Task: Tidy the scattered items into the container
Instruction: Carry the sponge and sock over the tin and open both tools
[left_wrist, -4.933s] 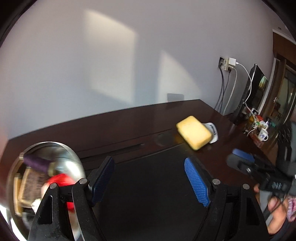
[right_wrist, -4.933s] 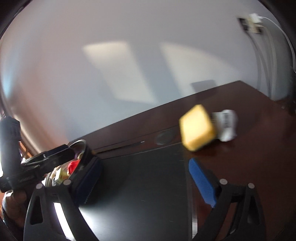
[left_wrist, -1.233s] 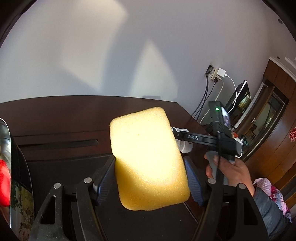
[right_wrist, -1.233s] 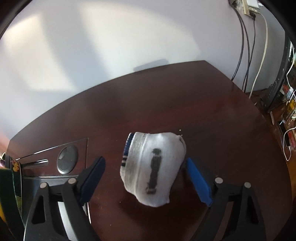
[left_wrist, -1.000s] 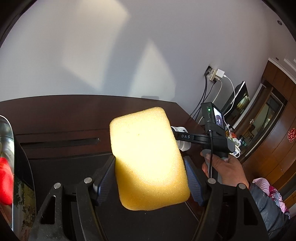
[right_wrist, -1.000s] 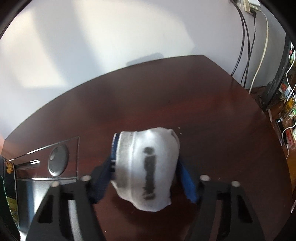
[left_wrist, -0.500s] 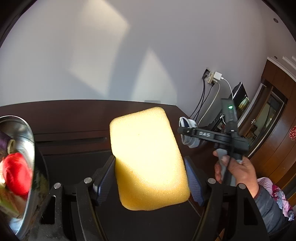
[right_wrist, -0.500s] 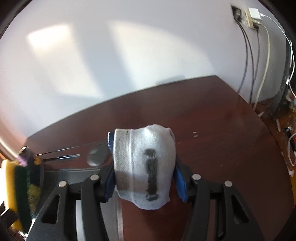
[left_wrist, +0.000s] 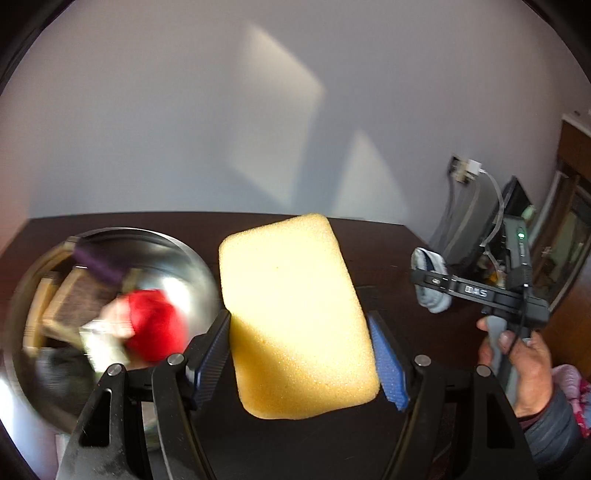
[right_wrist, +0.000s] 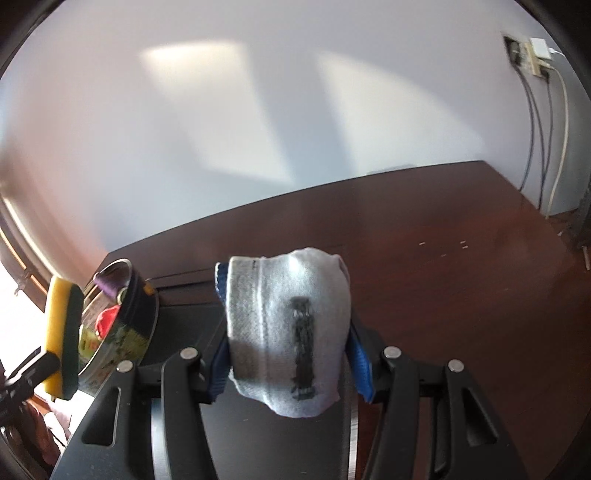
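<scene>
While clamped in the left hand-held gripper (left_wrist: 299, 354), sponge (left_wrist: 295, 314) hangs beside the bowl (left_wrist: 192, 258) at nine o'clock. Right hand-held gripper (right_wrist: 288, 354) pinches the sock (right_wrist: 288, 332) above the surface (right_wrist: 443, 277). Risk: releasing off the rim, dropping either outside.

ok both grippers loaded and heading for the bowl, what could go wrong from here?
1. The metal bowl already holds a heap, including a red item; the bulky yellow sponge may perch on top and roll out.
2. Both loads head for the same bowl, so the left gripper and right gripper could collide above it.
3. The white sock hangs limp below the right gripper's pads and could snag the rim or drape outside.
</scene>
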